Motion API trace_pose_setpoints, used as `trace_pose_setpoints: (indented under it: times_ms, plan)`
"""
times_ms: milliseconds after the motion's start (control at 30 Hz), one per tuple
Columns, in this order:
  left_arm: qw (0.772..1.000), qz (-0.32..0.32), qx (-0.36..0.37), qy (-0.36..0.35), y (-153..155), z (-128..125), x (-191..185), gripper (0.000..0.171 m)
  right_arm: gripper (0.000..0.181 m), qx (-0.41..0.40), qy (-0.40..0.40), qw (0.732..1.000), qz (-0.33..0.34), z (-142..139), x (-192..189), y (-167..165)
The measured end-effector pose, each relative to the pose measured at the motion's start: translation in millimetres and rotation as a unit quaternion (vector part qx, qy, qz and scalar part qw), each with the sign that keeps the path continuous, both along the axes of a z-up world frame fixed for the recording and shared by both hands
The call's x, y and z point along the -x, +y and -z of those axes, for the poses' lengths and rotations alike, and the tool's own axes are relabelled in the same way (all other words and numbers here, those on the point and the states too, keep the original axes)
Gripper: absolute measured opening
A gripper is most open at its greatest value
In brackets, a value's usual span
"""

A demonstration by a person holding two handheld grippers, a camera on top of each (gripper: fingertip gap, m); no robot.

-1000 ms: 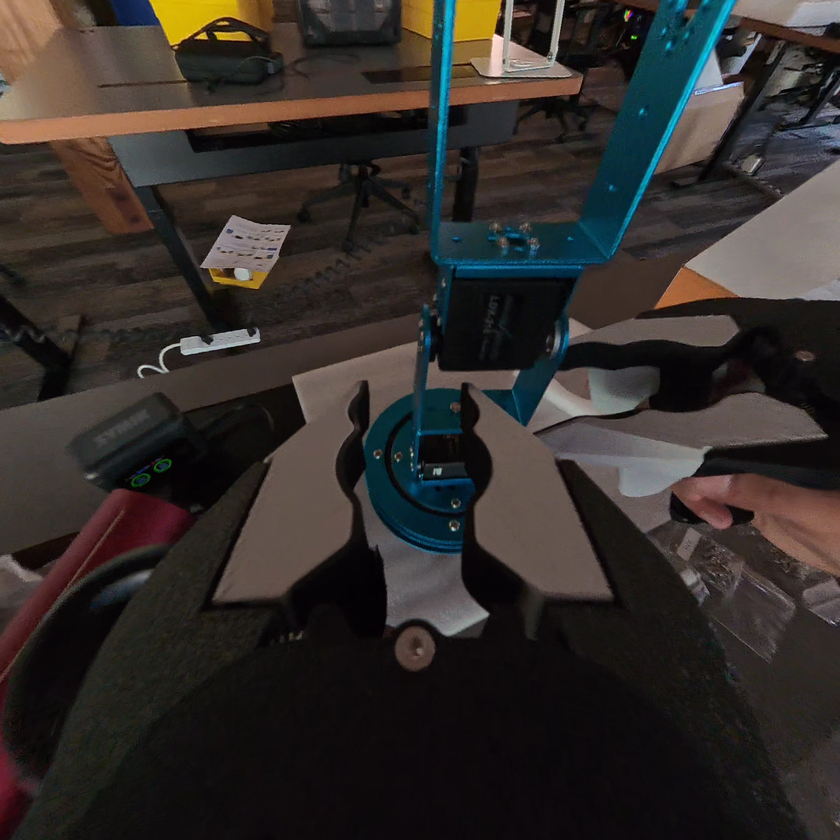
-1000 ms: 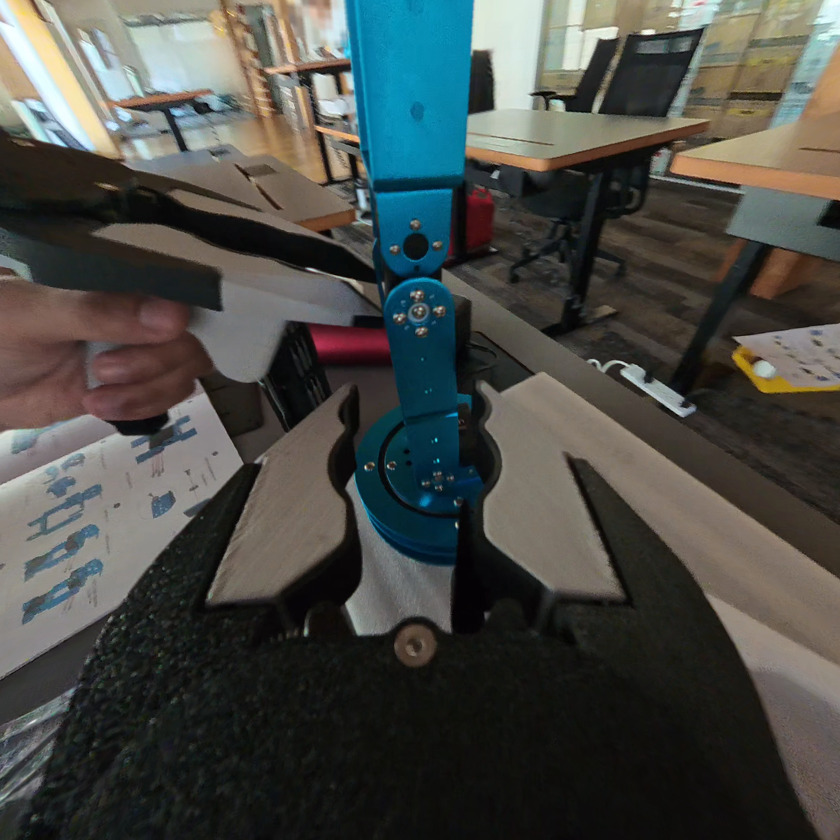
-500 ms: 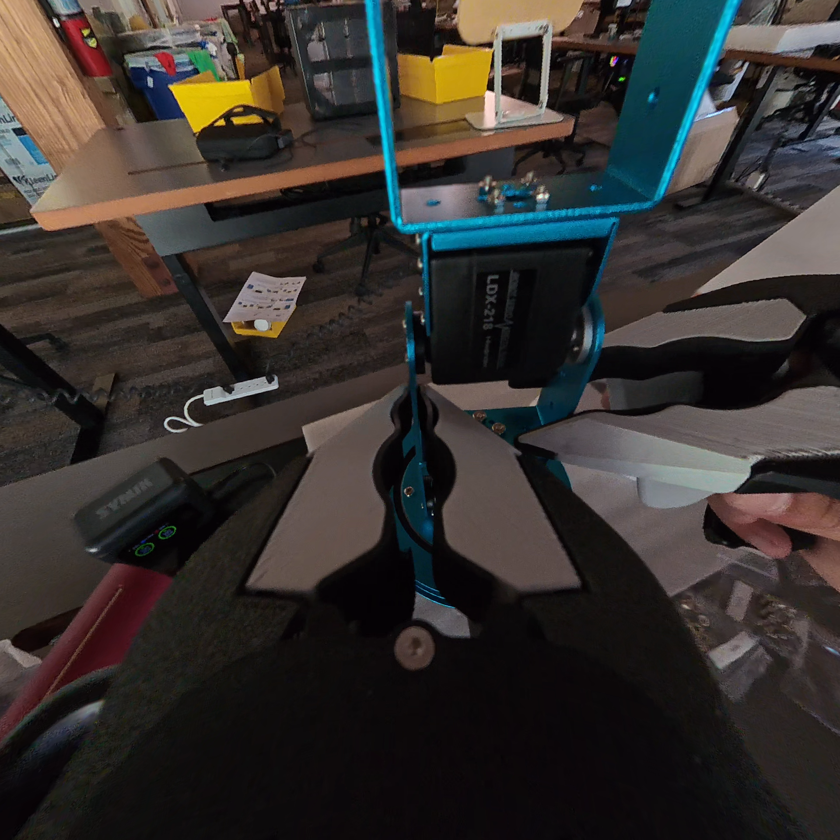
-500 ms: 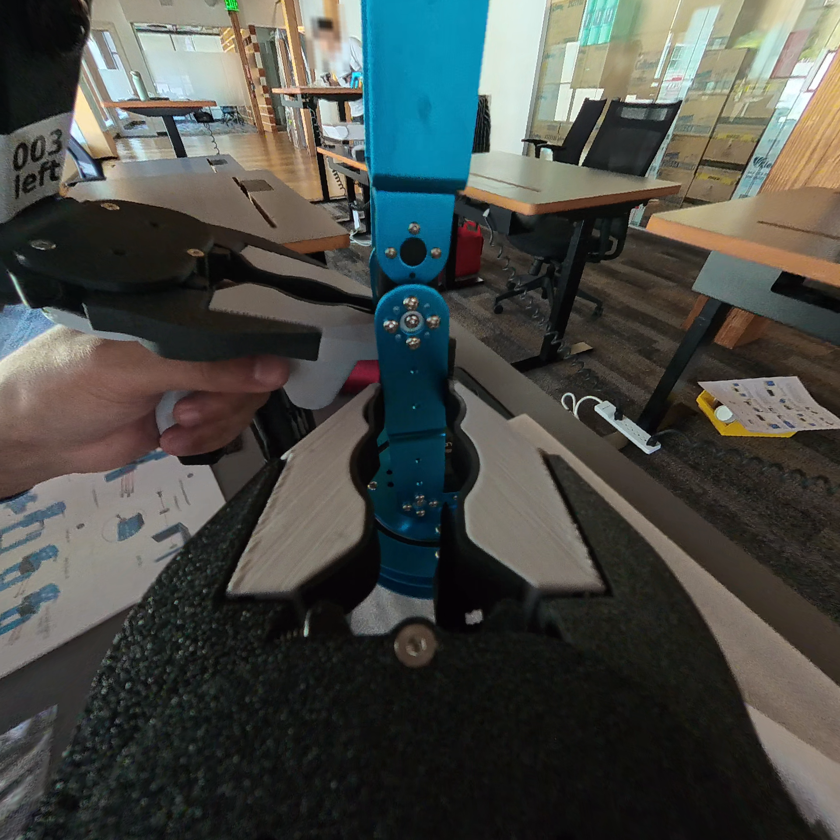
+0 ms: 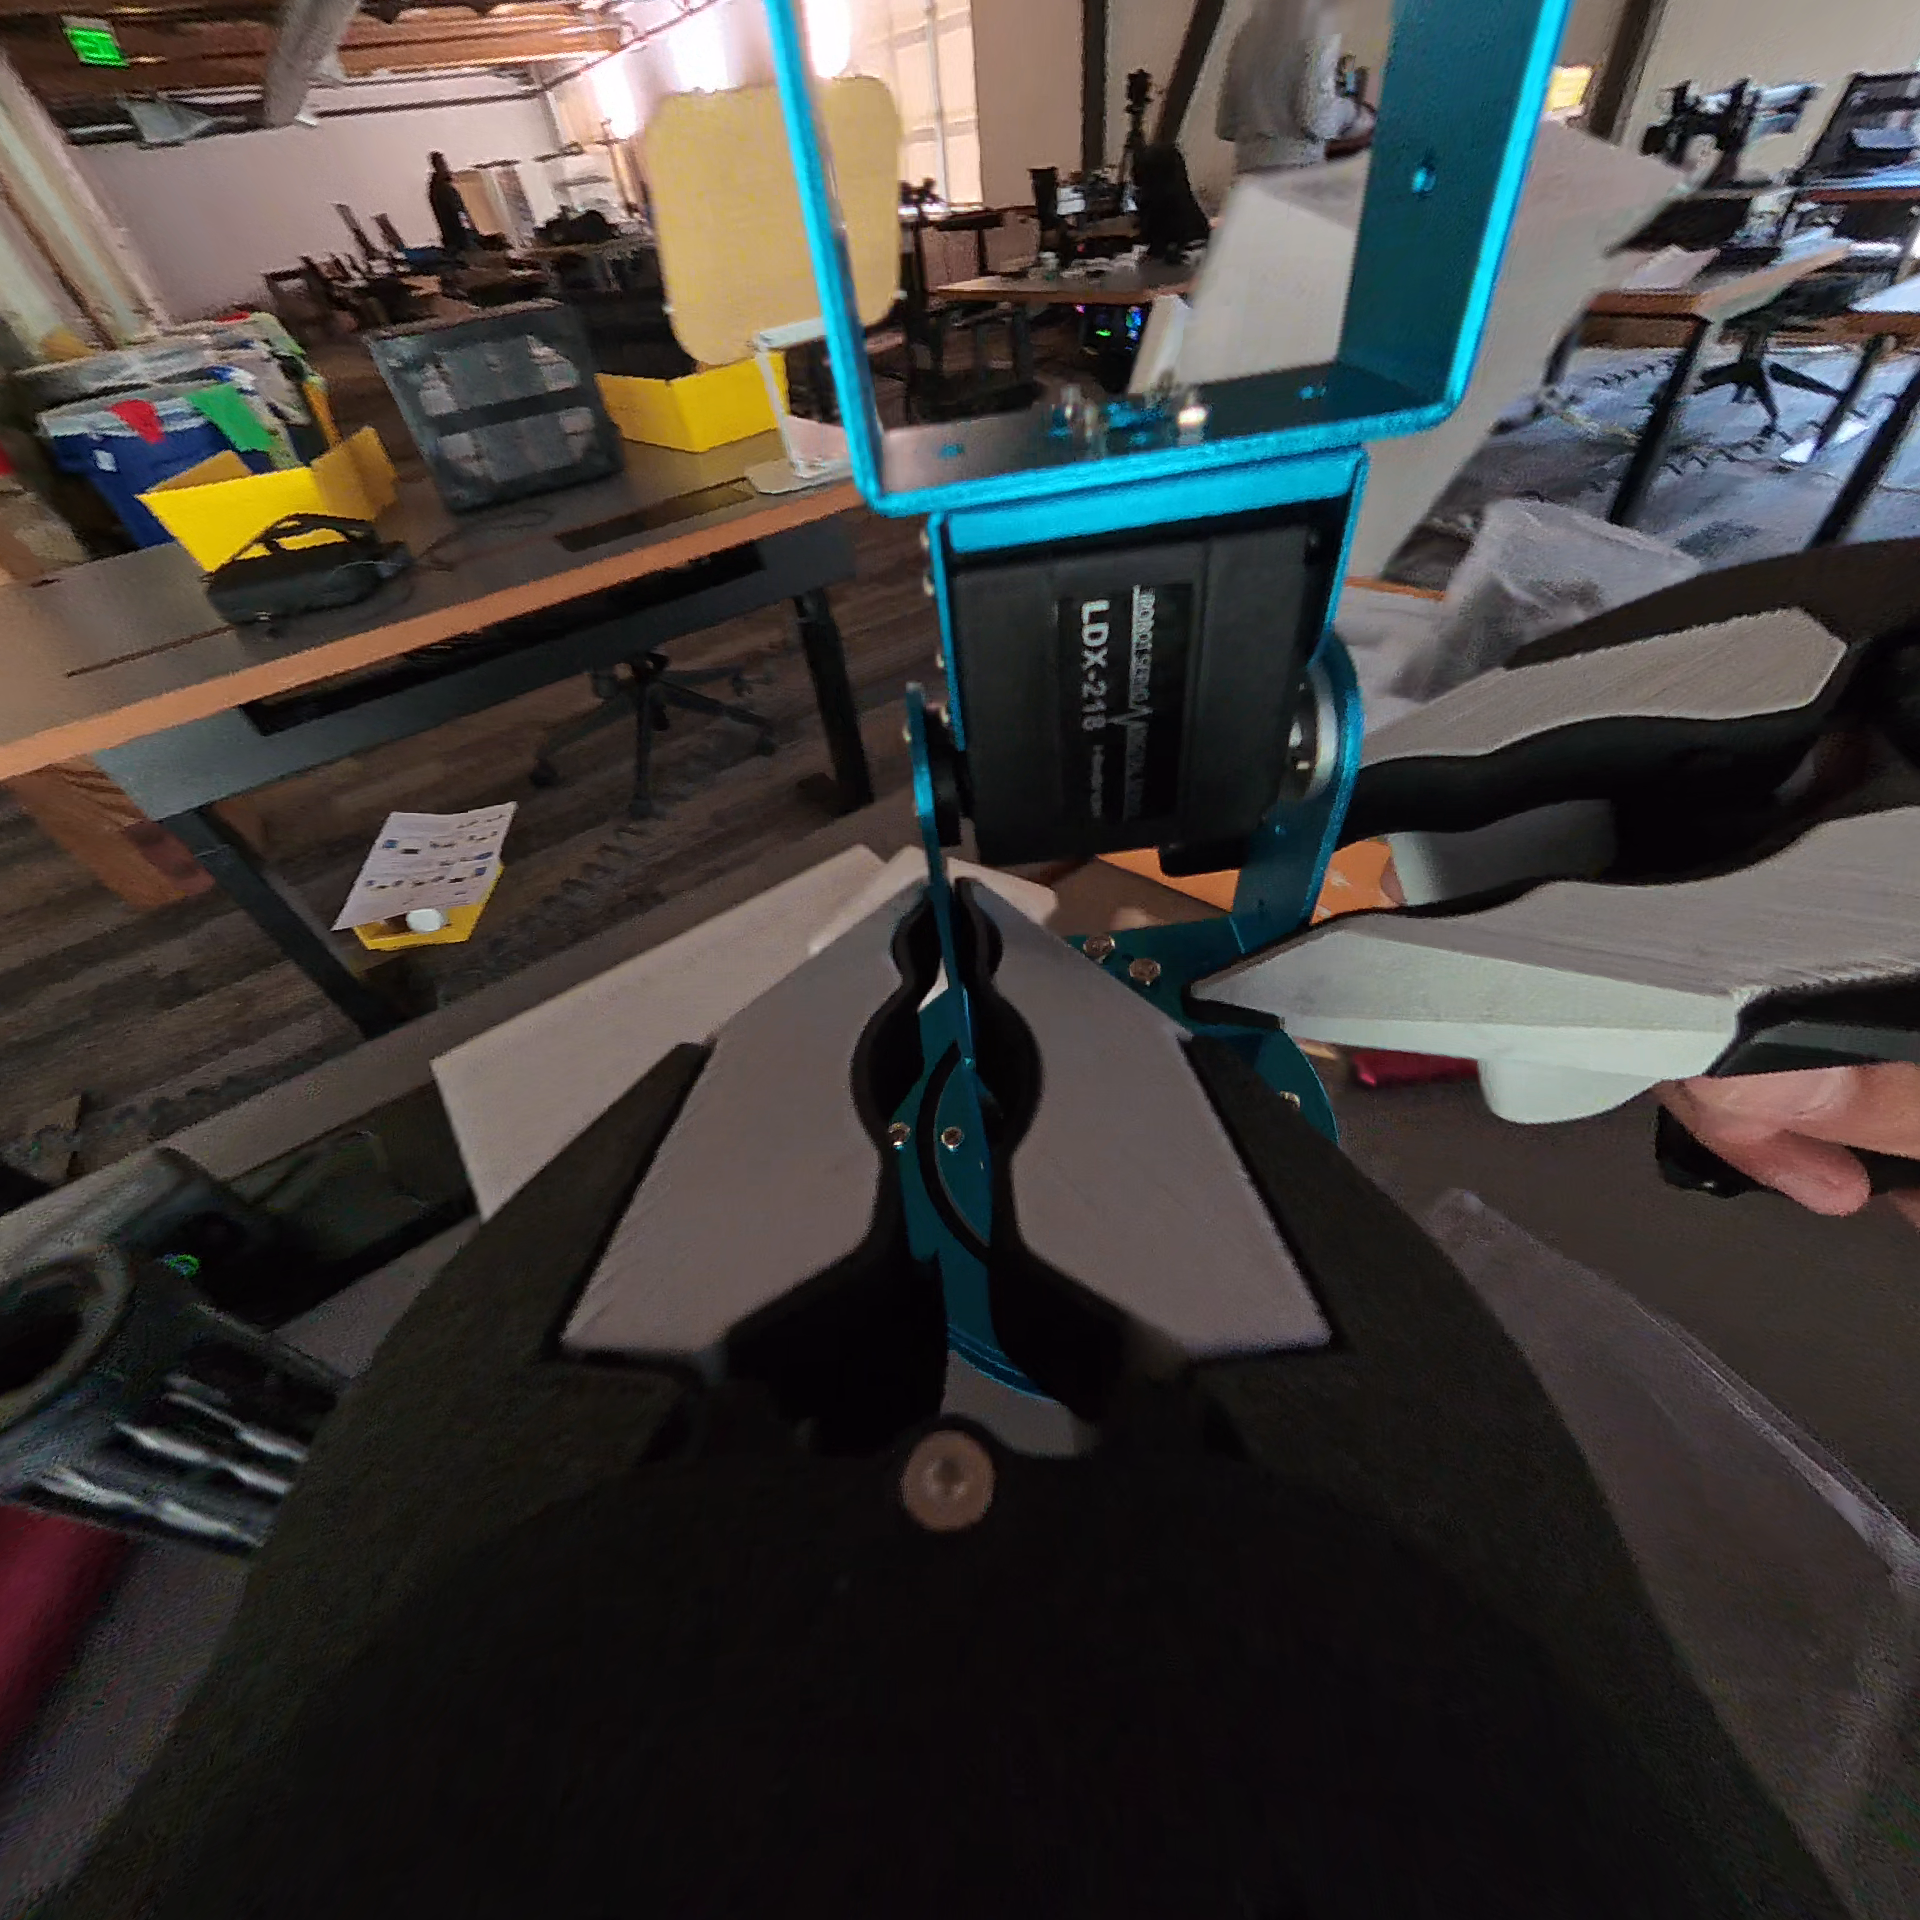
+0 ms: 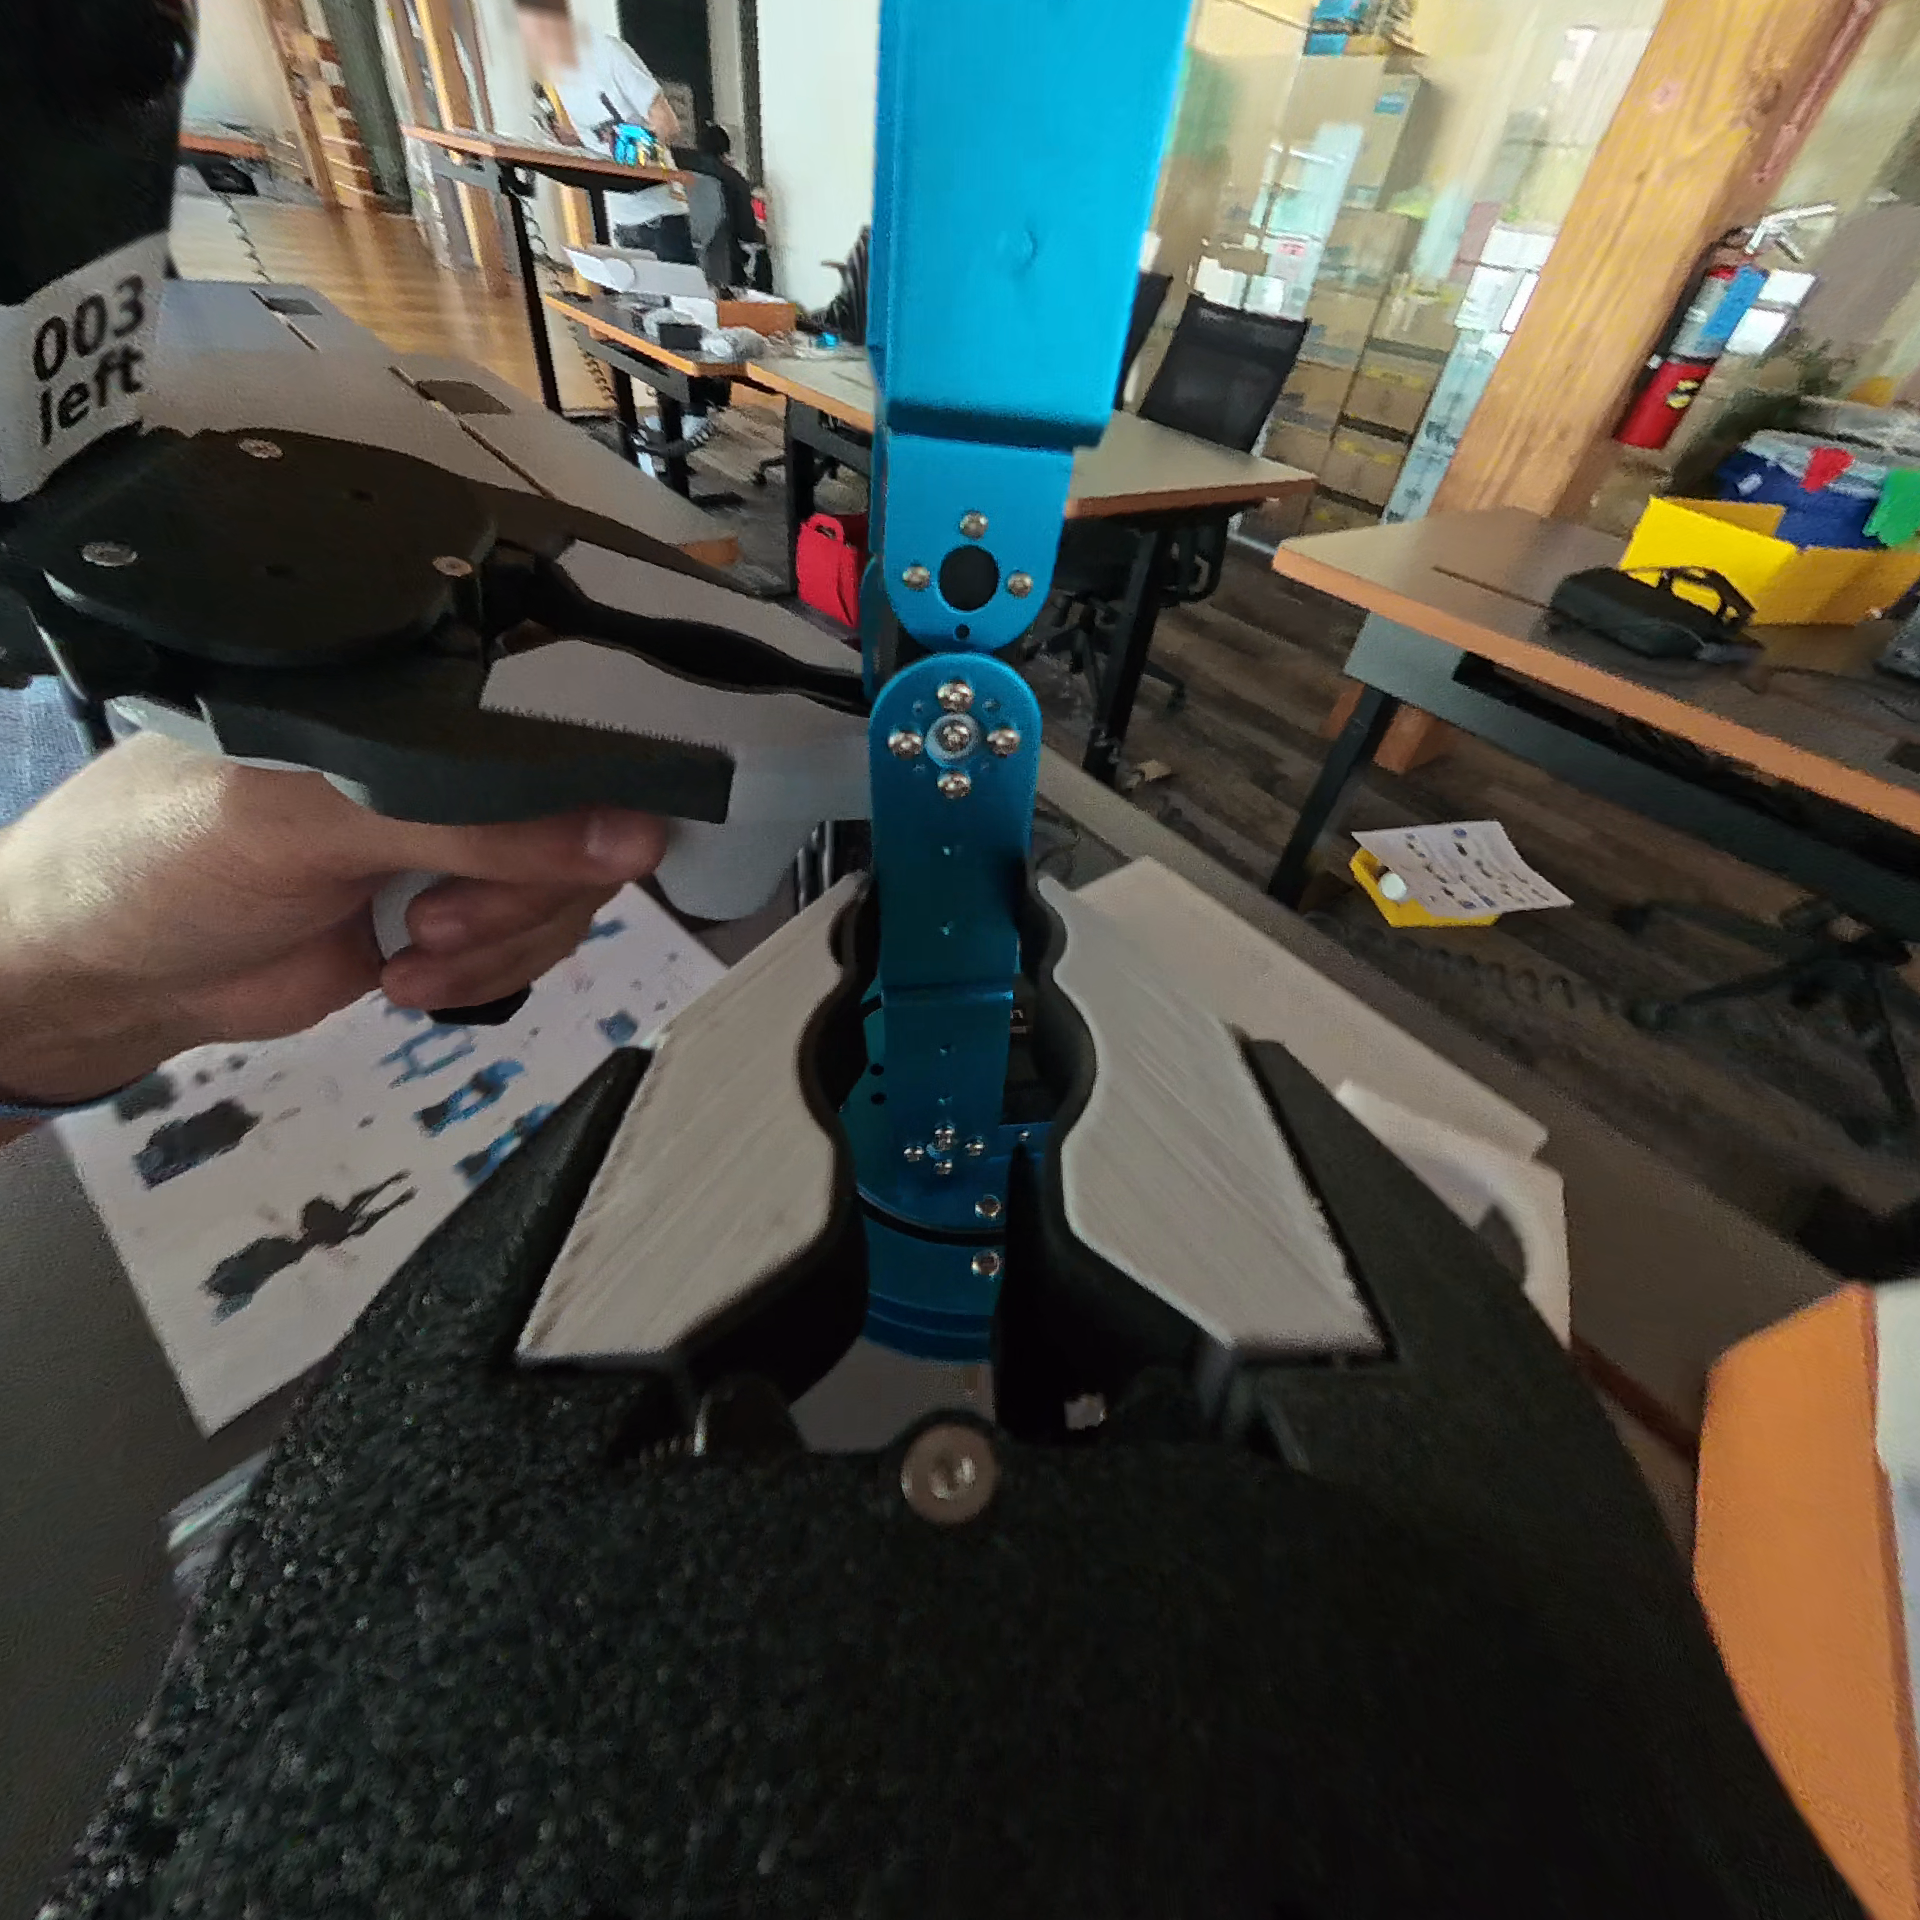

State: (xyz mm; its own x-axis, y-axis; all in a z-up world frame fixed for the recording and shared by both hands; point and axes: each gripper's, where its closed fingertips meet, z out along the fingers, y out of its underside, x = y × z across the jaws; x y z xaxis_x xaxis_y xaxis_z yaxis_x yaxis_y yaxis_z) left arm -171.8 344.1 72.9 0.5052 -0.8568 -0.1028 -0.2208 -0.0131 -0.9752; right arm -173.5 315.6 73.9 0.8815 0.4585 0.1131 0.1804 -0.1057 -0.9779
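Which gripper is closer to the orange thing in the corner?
Right. The right gripper sits just beside the orange thing, which is at its right. The left gripper is on the far side of the blue arm, farther off.

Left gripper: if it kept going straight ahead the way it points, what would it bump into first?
Nothing to reach: the left gripper is already shut on the blue bracket. Pushed on, the black servo block just above looks nearest.

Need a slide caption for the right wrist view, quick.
Right claw shut on the blue bracket arm; left claw grips it from the side.
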Motion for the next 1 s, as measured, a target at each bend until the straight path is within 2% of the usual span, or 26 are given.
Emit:
trace_pose_setpoints:
  times_ms: [167,333,467,667,933,1000]
  plan:
    - [1.000,0.023,0.008,0.016,-77.6,36.1,2.4,0.001,0.025,0.024,0.005,0.999,0.021,32.4,3.7,-78.9]
    - [0.999,0.031,0.023,0.029,-120.0,68.3,2.8,0.001,0.025,0.031,0.022,0.999,0.020,62.7,5.7,-123.1]
    - [0.999,0.020,0.013,0.039,-130.2,83.2,-1.5,0.001,0.025,0.023,0.026,0.999,0.026,81.3,0.8,-134.6]
    - [0.999,0.013,0.021,0.042,-130.4,108.0,-2.7,0.001,0.026,0.027,0.022,0.999,0.030,109.6,-1.5,-134.9]
    - [1.000,0.012,0.013,0.018,-130.7,109.3,-0.6,0.001,0.025,0.008,0.053,0.998,0.023,107.8,2.5,-135.0]
    - [1.000,0.019,0.014,0.015,-133.8,109.7,-0.9,0.008,0.026,0.004,0.063,0.998,0.013,107.1,2.6,-135.5]
